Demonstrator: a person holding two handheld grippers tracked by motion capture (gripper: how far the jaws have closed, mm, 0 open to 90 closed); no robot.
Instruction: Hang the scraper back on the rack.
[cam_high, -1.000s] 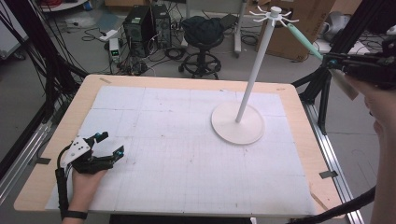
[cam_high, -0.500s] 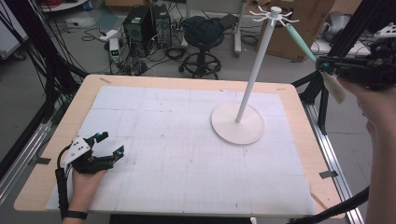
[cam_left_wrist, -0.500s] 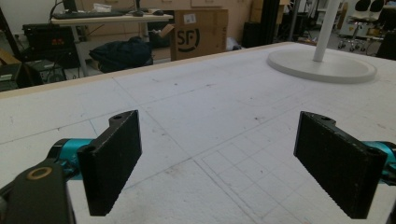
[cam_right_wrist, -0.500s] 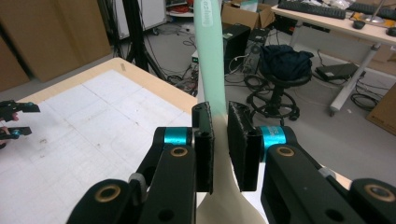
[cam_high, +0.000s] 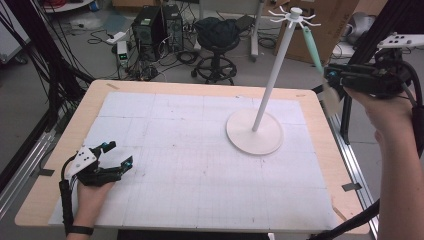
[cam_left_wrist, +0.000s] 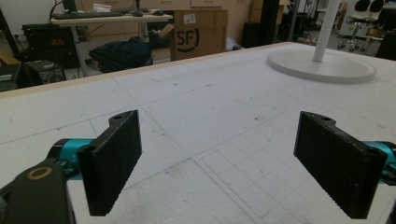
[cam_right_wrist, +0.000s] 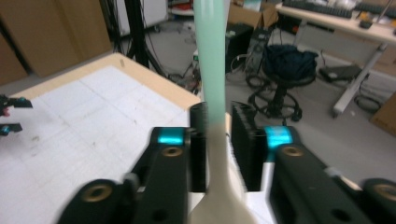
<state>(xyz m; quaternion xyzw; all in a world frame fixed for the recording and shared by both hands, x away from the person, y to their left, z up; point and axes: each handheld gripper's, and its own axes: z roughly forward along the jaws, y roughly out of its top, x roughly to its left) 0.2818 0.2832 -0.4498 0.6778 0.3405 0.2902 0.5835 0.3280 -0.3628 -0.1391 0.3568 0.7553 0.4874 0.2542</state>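
Your right hand-held gripper sits off the table's far right corner, around a mint-handled spatula that hangs from the white hook stand. The jaws have just been opening, and the pads now stand slack on either side of the handle, so it reads as released. The spatula's long axis runs steeply up from the gripper to the stand's crown, blade end lowest, beside your jaws. Your left hand-held gripper rests wide open near the near left corner, well apart
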